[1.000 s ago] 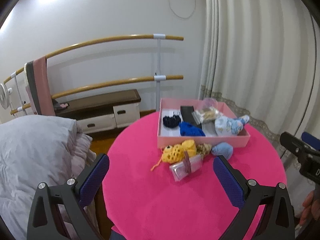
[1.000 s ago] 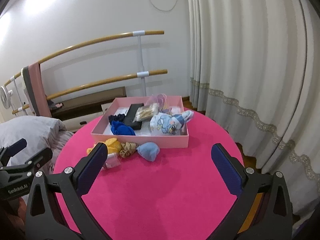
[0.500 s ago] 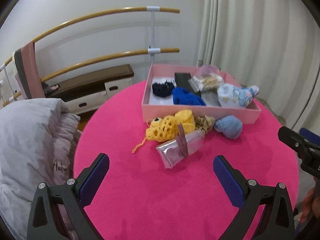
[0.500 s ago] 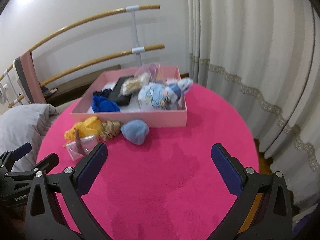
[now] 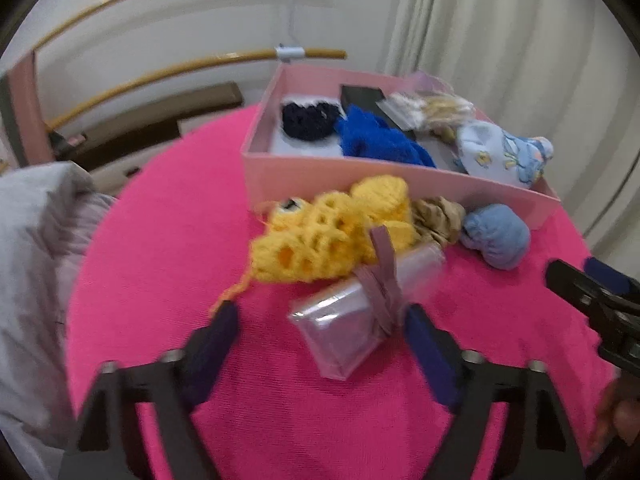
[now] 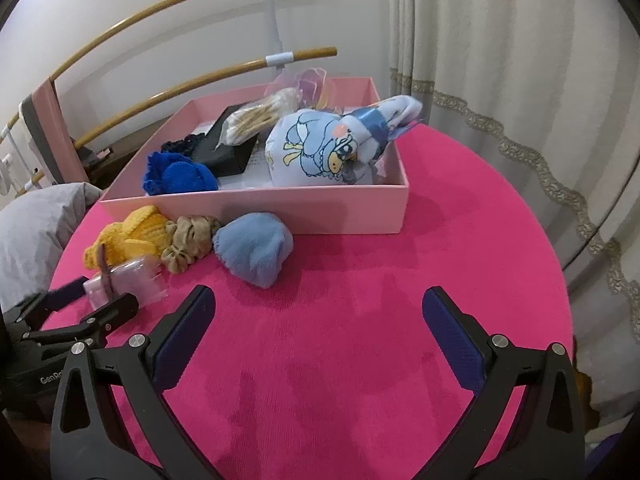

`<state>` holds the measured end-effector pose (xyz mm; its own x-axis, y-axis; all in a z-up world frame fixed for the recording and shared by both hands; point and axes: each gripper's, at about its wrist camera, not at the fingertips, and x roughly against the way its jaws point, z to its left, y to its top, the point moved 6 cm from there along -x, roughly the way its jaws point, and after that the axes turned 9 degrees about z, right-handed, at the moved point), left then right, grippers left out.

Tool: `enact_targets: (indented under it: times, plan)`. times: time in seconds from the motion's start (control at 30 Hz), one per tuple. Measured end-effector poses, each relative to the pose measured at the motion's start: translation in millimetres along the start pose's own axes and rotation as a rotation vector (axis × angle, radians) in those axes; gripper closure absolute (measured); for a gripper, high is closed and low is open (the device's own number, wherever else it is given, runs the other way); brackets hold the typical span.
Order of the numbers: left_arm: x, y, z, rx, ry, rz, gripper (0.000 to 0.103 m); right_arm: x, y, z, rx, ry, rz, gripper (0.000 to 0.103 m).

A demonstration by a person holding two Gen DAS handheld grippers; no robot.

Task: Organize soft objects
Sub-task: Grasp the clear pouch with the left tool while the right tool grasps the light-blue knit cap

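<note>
A pink box (image 5: 360, 178) (image 6: 280, 210) on a round pink table holds a blue knit piece (image 5: 380, 140), a dark scrunchie (image 5: 306, 120), a black case and a printed blue plush (image 6: 332, 148). In front of it lie a yellow crochet toy (image 5: 320, 236), a tan scrunchie (image 6: 188, 242), a light blue pouch (image 6: 252, 254) and a clear packet with a mauve ribbon (image 5: 360, 312). My left gripper (image 5: 320, 344) is open, its fingers either side of the packet's near end. My right gripper (image 6: 318, 340) is open and empty, short of the light blue pouch.
A grey quilt (image 5: 32, 264) lies off the table's left edge. Wooden barre rails (image 6: 168, 52) and a low cabinet stand behind. Curtains (image 6: 520, 80) hang at the right. The table (image 6: 360, 360) has bare cloth in front of the right gripper.
Both grippers have moved forward and down toward the objects. The left gripper now reaches the clear packet and its jaws have narrowed a little. The right gripper stays wide open.
</note>
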<state>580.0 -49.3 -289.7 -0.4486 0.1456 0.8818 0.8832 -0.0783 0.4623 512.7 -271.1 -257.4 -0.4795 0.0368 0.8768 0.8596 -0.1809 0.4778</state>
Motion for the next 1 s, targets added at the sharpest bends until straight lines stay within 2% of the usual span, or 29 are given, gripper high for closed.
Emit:
enact_targets:
  times: [0.03,0.07,0.1,0.27,0.33,0.37,0.4,0.47,0.5,0.57,0.67,0.7,0.9,1.0]
  plan:
    - [0,0,0,-0.007,-0.005,-0.003,0.035,-4,3,0,0.002,0.0,0.004,0.0]
    - [0,0,-2,-0.023,-0.014,-0.006,0.047,-7,4,1,0.005,0.0,0.008,0.0]
    - [0,-1,-5,-0.037,-0.033,0.001,0.052,-10,6,3,0.008,0.001,0.011,0.0]
    - [-1,2,-3,-0.042,-0.048,0.004,0.053,-24,15,10,0.025,0.008,0.024,0.0]
    - [-2,4,0,-0.034,-0.042,-0.001,0.048,-29,18,14,0.038,0.006,0.027,0.0]
    - [-5,8,2,-0.027,-0.029,-0.002,0.04,-33,21,16,0.044,0.006,0.027,0.0]
    - [-6,7,1,-0.025,-0.025,-0.005,0.039,-36,23,18,0.048,0.006,0.028,0.0]
    - [-5,7,-3,-0.028,-0.031,-0.007,0.044,-41,25,20,0.059,0.002,0.034,0.001]
    - [1,1,-5,-0.031,-0.042,-0.007,0.051,-46,26,21,0.068,0.0,0.041,0.005]
    - [3,-1,-5,-0.028,-0.043,-0.008,0.053,-53,27,25,0.077,0.021,0.054,0.014]
    - [9,-6,-2,-0.013,-0.055,-0.008,0.056,-54,26,34,0.111,0.032,0.051,0.041]
    - [12,-7,-1,-0.009,-0.055,-0.009,0.057,-53,26,38,0.122,0.052,0.047,0.055]
    - [23,-18,-8,-0.027,-0.051,-0.009,0.057,-46,19,35,0.112,0.046,0.043,0.06]
    - [23,-20,-13,-0.052,-0.017,-0.012,0.05,-41,11,26,0.094,0.038,0.044,0.06]
